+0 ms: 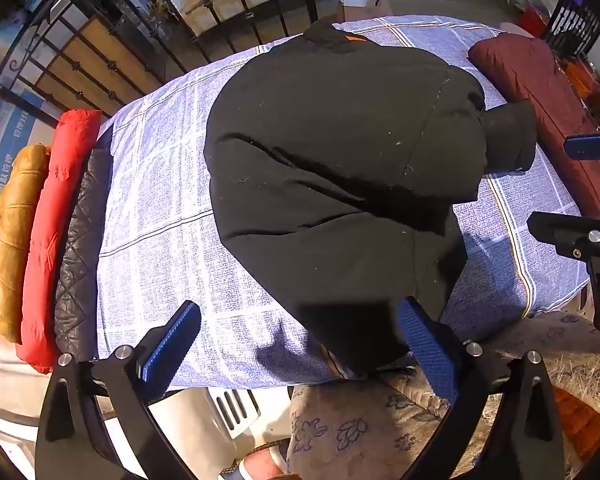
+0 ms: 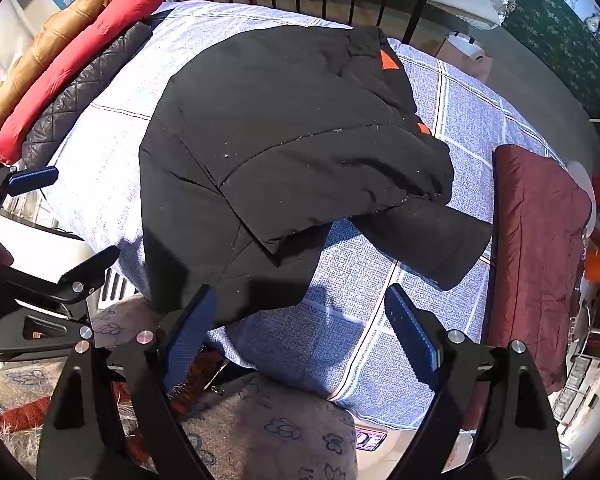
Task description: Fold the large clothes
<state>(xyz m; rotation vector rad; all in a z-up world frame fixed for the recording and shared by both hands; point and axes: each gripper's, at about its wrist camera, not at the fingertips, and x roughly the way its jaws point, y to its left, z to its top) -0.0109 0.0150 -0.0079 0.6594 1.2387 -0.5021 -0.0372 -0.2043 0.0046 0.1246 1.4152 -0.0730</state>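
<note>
A large black padded jacket [image 1: 332, 168] [image 2: 280, 140] with orange tags lies spread on a blue-and-white checked sheet [image 1: 160, 220] [image 2: 380, 320]. Its hem reaches the near edge of the sheet. One sleeve [image 2: 428, 236] [image 1: 508, 140] sticks out to the right. My left gripper [image 1: 300, 346] hovers open above the near edge, over the jacket's left hem corner, with its pads clear of the cloth. It also appears at the left side of the right wrist view [image 2: 60, 226]. My right gripper [image 2: 300, 338] [image 1: 580, 190] stands open above the hem's right side and the bare sheet, holding nothing.
Folded tan [image 1: 16, 240], red [image 1: 56, 232] and black quilted [image 1: 84, 248] jackets are stacked along the sheet's left edge. A folded maroon garment [image 2: 540, 240] lies at the right edge. A black iron railing [image 1: 112, 52] runs behind. A person's flower-patterned trousers [image 2: 268, 432] are below.
</note>
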